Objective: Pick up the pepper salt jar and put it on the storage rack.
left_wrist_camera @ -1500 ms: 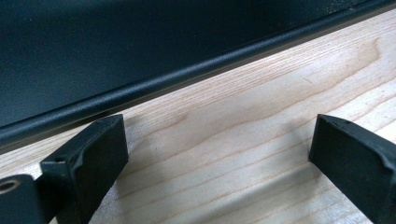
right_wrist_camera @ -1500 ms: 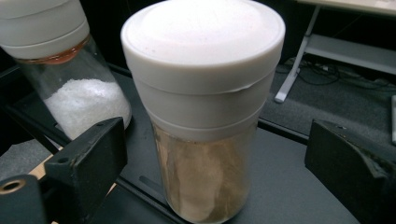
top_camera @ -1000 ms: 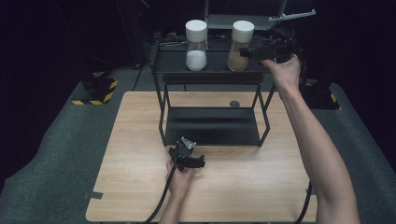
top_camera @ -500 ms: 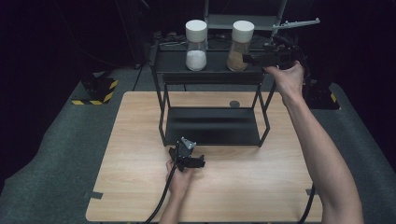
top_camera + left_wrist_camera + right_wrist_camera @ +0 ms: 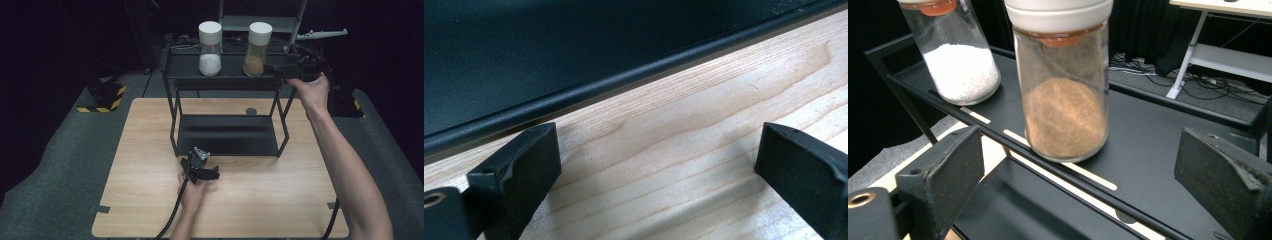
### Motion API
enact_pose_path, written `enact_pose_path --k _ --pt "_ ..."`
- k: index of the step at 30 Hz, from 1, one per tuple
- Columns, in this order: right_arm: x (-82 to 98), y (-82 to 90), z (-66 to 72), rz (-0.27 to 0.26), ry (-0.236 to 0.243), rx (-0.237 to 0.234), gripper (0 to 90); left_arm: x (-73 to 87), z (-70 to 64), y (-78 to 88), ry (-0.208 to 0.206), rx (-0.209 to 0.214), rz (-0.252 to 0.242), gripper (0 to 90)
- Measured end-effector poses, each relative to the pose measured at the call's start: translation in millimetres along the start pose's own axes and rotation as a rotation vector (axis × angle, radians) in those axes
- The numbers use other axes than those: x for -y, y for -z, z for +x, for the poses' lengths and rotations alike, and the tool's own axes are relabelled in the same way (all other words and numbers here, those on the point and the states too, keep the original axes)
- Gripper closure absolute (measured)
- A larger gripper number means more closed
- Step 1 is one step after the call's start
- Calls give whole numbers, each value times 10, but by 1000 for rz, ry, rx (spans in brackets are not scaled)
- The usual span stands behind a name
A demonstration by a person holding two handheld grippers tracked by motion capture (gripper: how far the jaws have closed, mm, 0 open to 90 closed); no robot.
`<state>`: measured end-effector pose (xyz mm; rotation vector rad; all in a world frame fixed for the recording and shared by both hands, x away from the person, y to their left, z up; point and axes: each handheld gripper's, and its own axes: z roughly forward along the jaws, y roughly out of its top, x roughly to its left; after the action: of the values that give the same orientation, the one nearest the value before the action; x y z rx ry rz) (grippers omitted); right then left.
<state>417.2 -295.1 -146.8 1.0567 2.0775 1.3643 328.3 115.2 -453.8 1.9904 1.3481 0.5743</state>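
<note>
A black two-tier rack [image 5: 172, 100] stood at the far half of the wooden table [image 5: 280, 200]. On its top shelf sat two clear jars with white lids, well apart from each other: the white jar [image 5: 210, 49] (holding white grains) toward the left and the brown jar [image 5: 257, 49] to its right, both upright.

The right gripper [image 5: 280, 70] was held up at top-shelf height, just beside the brown jar's right side, with the right hand [image 5: 312, 92] behind it and the forearm stretching back down the table's right side. In the right gripper view its jaws were spread wide, the brown jar [image 5: 1063, 95] standing between and beyond them, untouched, its brown powder filling roughly the lower half. The white jar [image 5: 955, 55] showed farther off at upper left. The top shelf [image 5: 1158, 145] ran dark beneath both jars.

The left gripper [image 5: 198, 164] rested low on the table just in front of the rack's bottom shelf, held in the left hand [image 5: 192, 192], its cable trailing off the near edge. In the left gripper view its jaws were also spread, with bare wood grain [image 5: 664, 150] between them and the bottom shelf's rim [image 5: 589, 95] just ahead.
</note>
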Motion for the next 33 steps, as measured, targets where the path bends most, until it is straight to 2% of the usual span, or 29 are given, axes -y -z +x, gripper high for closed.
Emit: enact_pose_path --k 15,33 --pt "135 77 -49 -4 0 8 61 -1 0 0 0 0 0 44" --pt "260 103 -47 2 13 7 65 -3 -2 1 -1 -1 2 44"
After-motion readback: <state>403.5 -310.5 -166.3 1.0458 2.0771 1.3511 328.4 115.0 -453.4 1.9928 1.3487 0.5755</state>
